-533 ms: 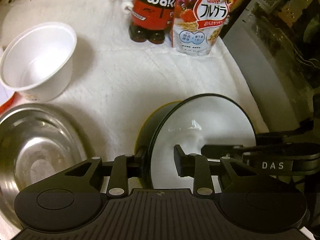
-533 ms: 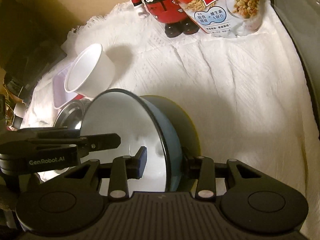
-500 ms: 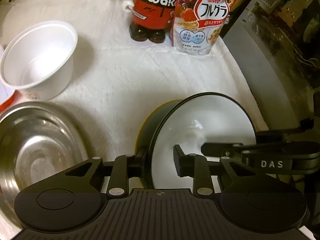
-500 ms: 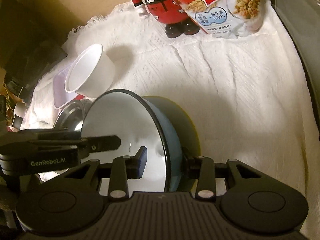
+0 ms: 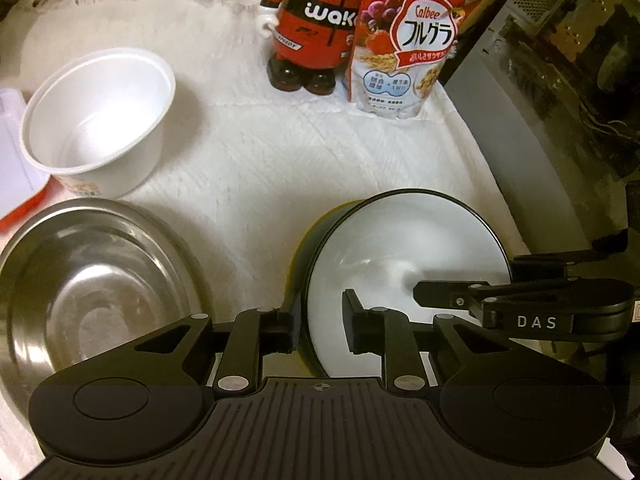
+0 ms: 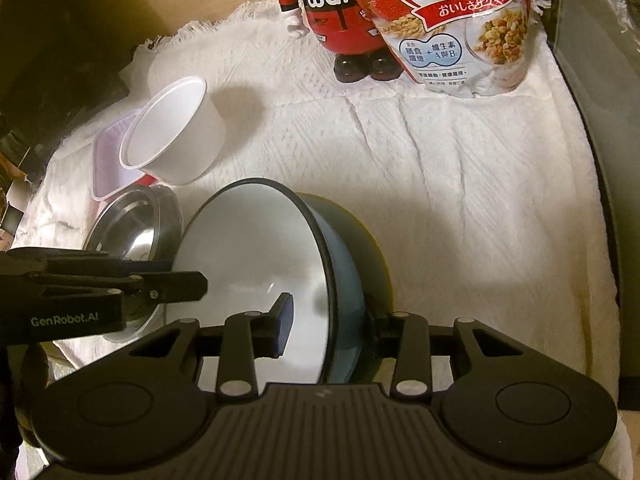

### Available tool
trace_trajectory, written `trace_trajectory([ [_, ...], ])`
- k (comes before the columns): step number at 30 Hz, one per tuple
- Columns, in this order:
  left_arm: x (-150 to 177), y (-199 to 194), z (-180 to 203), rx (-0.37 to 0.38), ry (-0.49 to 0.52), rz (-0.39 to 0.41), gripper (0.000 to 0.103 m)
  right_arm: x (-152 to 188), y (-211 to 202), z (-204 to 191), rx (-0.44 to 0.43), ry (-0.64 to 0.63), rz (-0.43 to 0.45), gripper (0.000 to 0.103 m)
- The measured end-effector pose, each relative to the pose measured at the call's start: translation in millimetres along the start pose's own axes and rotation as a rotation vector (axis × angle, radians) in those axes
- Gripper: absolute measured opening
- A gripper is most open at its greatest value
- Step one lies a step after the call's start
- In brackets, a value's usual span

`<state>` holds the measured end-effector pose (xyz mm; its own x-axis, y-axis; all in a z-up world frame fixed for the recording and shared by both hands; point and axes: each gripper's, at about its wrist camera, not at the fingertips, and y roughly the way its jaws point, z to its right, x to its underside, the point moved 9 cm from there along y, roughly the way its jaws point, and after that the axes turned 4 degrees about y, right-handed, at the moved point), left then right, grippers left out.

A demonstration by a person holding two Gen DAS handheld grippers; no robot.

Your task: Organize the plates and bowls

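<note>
A blue bowl with a white inside and black rim is tipped on its side just above a yellow plate on the white cloth. My left gripper straddles its near rim, jaws closing, one pad outside the wall and one inside. In the right wrist view the same bowl sits in my right gripper, which is shut on the opposite rim. Each view shows the other gripper's finger reaching into the bowl's mouth.
A steel bowl lies at the left, a white paper bowl behind it, beside a lidded container. A cereal bag and a red figure bottle stand at the back. A dark cabinet borders the right.
The left gripper's jaws have drawn closer together around the bowl's rim. The bowl and the right gripper have hardly moved.
</note>
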<state>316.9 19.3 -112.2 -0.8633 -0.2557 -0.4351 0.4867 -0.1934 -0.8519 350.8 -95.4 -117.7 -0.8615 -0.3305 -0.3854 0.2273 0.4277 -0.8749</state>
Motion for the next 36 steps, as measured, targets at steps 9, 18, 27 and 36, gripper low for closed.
trace_trajectory([
  [9,-3.3,-3.9,-7.3,-0.027,-0.012,0.027,0.023,-4.9,-15.6,-3.2,0.029,-0.047,0.059,0.037],
  [18,0.1,-7.8,6.3,0.005,0.002,0.042,0.024,-11.0,-19.5,13.8,0.183,-0.093,0.133,0.031],
  [27,3.2,-15.4,-5.0,0.058,-0.053,0.049,0.023,1.8,-5.1,5.4,0.161,-0.118,0.094,0.027],
  [36,-30.2,-60.9,-59.7,0.047,-0.145,0.187,0.023,-32.9,-48.2,-18.9,0.128,-0.156,0.222,0.037],
])
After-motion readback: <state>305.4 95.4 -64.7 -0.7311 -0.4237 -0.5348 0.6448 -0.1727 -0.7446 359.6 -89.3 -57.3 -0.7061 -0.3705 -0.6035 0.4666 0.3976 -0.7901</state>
